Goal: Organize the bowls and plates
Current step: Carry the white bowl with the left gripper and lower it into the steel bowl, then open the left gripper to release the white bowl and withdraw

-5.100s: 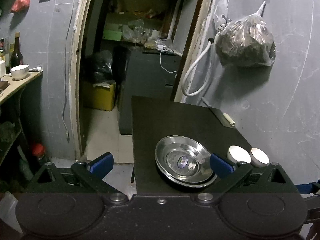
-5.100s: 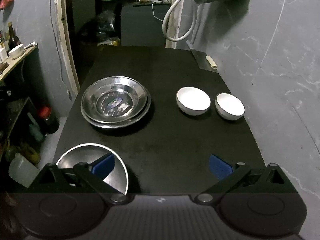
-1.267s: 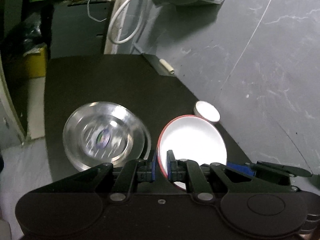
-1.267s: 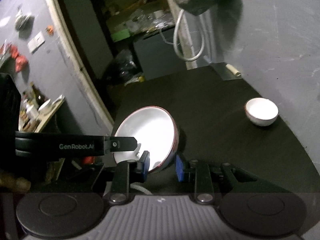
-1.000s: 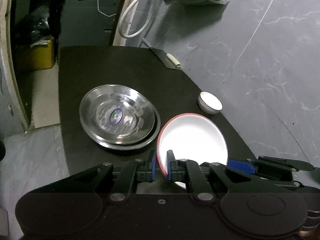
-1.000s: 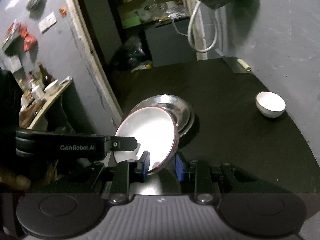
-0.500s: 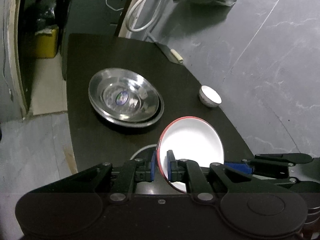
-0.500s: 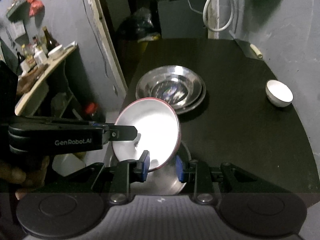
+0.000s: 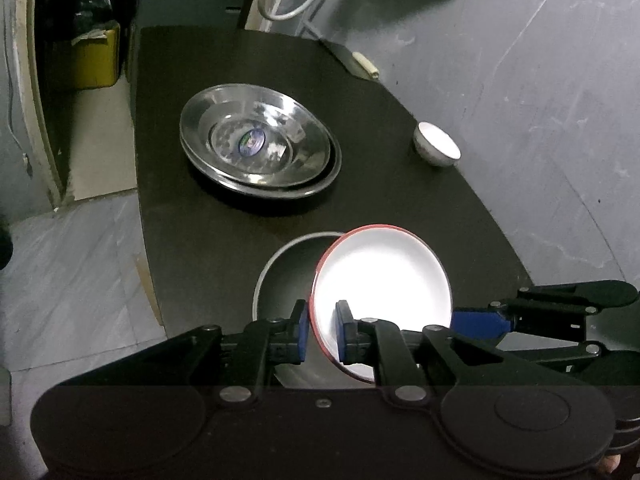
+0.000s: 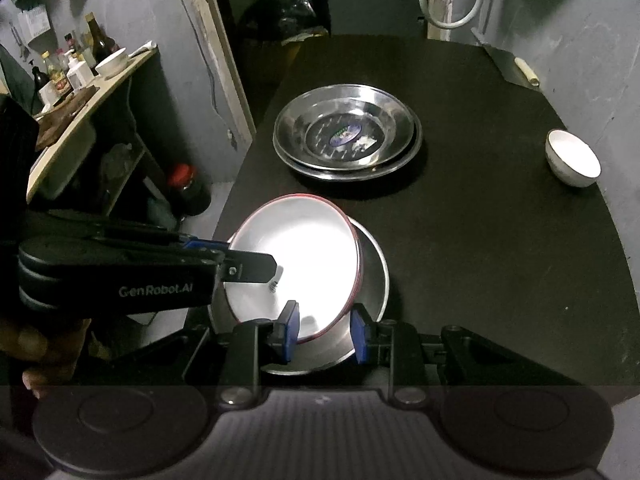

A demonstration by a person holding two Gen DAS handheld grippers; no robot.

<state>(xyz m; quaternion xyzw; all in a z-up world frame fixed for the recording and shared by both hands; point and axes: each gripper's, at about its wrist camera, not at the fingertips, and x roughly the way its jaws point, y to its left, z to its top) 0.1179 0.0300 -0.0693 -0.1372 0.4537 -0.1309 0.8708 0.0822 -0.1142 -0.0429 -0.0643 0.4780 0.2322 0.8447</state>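
Both grippers grip a white bowl with a red rim (image 9: 384,276), also in the right wrist view (image 10: 296,256). My left gripper (image 9: 322,332) is shut on its near rim. My right gripper (image 10: 322,334) is shut on its other rim, with its fingers a little apart. The bowl hangs tilted just above a grey-rimmed metal bowl (image 9: 280,276) at the table's near edge, seen also in the right wrist view (image 10: 372,272). Stacked steel plates (image 9: 256,144) (image 10: 348,132) lie mid-table. A small white bowl (image 9: 436,148) (image 10: 572,162) sits at the right.
The black table (image 9: 224,232) ends at a grey wall on the right and a doorway beyond. A knife (image 10: 516,66) lies at the far right corner. A shelf with bottles and a bowl (image 10: 108,66) stands left. A red-capped bottle (image 10: 186,188) stands on the floor.
Both grippers have carried the red-rimmed bowl back and down toward the near edge, so it now hangs over the grey-rimmed metal bowl. The views tilt further downward.
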